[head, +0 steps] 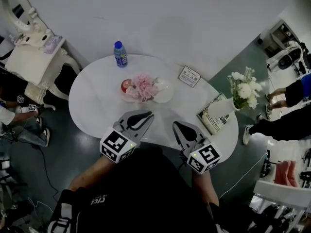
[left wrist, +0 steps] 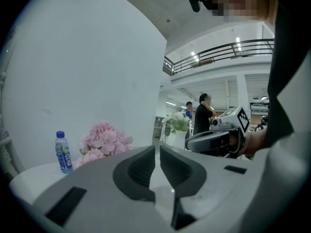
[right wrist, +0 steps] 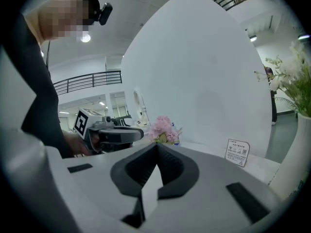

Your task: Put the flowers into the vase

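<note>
Showing overhead only: book (head: 219,124) under vase (head: 226,109)

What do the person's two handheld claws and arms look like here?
The left claw and right claw have pale grey shells with dark pads. Each carries a cube of black-and-white square markers with a small green light. The person wears a black top.

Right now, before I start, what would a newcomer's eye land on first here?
The pink flowers at the middle of the white table draw the eye first. A white vase of white flowers stands at the table's right edge, a blue-capped bottle at its far edge. The left gripper and right gripper hang shut and empty over the near edge.
</note>
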`<state>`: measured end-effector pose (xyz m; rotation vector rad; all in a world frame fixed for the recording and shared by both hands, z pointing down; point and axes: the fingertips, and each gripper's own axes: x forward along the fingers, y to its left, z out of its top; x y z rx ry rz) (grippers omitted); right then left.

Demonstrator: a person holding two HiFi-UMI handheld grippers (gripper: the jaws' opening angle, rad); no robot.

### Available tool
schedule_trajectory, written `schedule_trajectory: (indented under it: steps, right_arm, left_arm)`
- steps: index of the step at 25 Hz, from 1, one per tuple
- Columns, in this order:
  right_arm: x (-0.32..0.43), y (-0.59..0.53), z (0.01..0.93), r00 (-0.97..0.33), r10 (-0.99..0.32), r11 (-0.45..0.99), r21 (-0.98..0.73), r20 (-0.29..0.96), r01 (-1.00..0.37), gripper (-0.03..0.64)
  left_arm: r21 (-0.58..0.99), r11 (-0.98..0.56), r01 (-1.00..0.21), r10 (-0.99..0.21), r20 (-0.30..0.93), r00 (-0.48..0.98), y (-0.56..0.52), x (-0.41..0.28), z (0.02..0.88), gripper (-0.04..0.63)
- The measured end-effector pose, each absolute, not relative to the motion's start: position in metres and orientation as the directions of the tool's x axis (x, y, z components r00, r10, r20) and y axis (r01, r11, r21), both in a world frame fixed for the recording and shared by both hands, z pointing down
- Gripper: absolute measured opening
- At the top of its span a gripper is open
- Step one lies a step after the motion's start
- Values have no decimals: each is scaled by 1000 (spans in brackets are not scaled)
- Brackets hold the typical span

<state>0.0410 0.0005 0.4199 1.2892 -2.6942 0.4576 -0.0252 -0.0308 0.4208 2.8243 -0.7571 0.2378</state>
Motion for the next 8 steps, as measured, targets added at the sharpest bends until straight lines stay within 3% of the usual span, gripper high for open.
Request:
schedule_trajectory:
  steps: [8]
  right_arm:
    - [40, 0, 426, -627, -742, 591, -209, 237, -779, 25]
  left_arm:
    - [160, -844, -512, -478, 209, 853, -33, -28, 424, 38]
